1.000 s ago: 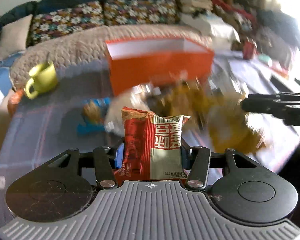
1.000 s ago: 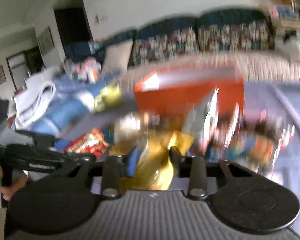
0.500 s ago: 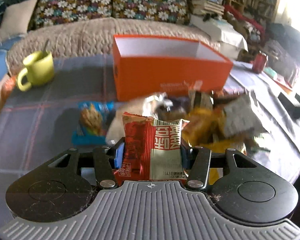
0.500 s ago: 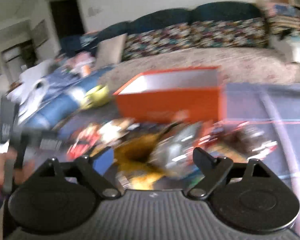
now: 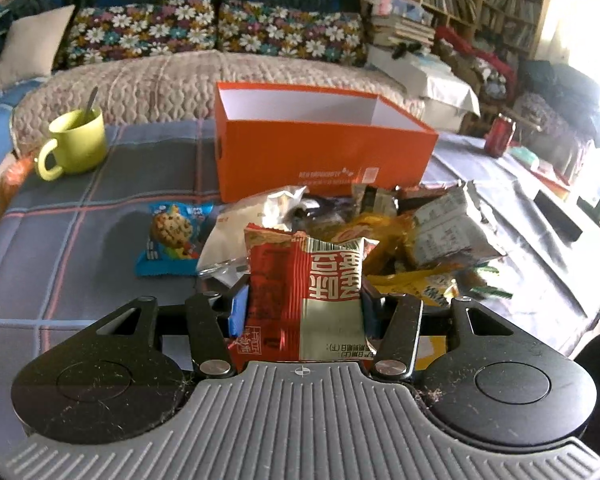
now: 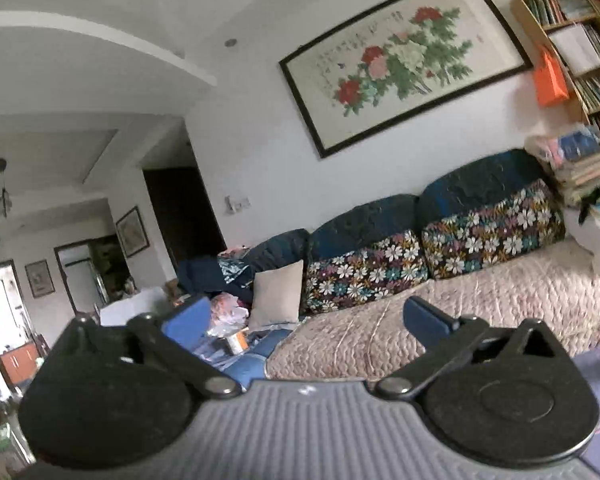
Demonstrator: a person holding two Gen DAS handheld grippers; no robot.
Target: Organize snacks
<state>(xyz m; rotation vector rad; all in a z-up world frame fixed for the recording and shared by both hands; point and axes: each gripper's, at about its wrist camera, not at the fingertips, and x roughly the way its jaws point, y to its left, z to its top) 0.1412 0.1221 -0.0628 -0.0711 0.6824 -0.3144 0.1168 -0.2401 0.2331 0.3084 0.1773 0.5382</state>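
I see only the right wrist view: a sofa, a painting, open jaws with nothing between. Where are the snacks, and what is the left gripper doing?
Observer: The left gripper is shut on a red packet.
Operator: And the other snacks?
Observer: They lie in a pile on the table, just past that packet.
Operator: Is there a container for them?
Observer: Yes, an open orange box stands behind the pile; no snack shows inside from this angle.
Operator: Anything apart from the pile?
Observer: A blue cookie packet lies alone, to the pile's left.
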